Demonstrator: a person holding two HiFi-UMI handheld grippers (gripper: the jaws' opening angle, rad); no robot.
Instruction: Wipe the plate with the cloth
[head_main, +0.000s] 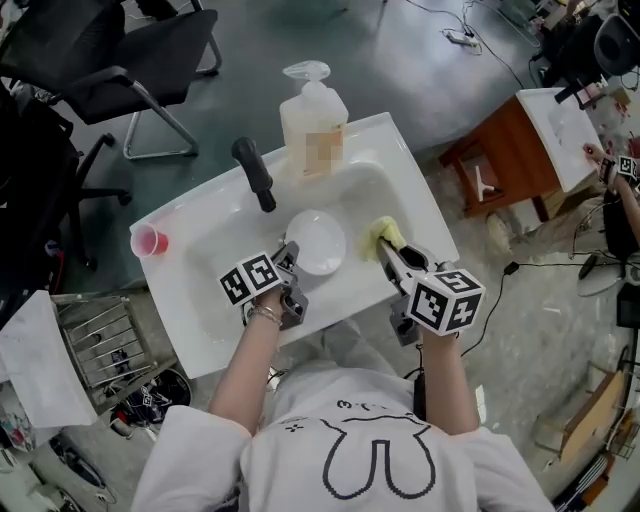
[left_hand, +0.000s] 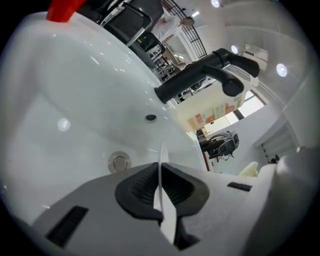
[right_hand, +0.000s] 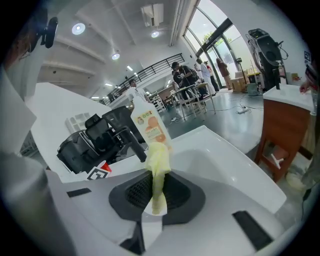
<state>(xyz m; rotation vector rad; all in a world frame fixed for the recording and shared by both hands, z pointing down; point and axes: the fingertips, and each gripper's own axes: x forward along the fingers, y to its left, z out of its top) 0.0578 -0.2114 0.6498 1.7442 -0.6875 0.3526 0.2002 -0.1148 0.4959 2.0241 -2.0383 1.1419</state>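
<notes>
Plate (head_main: 318, 240) is mid-frame in the head view, over the basin of the white sink (head_main: 200, 255). The left gripper (head_main: 289, 258) has its jaws clamped on the rim at the plate's lower left edge. In the left gripper view that rim is just a thin white sliver pinched between the pads. Right gripper (head_main: 390, 252) is closed on the yellow cloth (head_main: 384, 232), which bunches out past the jaw tips just right of the plate, not touching it as far as I can tell. So the actual wiping looks like it hasn't started. Tips for doing it well, imo: only a small wad of cloth sticks out, so lay that wad flat on the plate face rather than poking with the jaw tips, or you'll scrape hard plastic across it. The left grip is only on a thin edge, so press lightly and sweep toward the held side, otherwise the plate could pivot or slip out. Also mind the black faucet (head_main: 254, 173) just upper left of the plate.
</notes>
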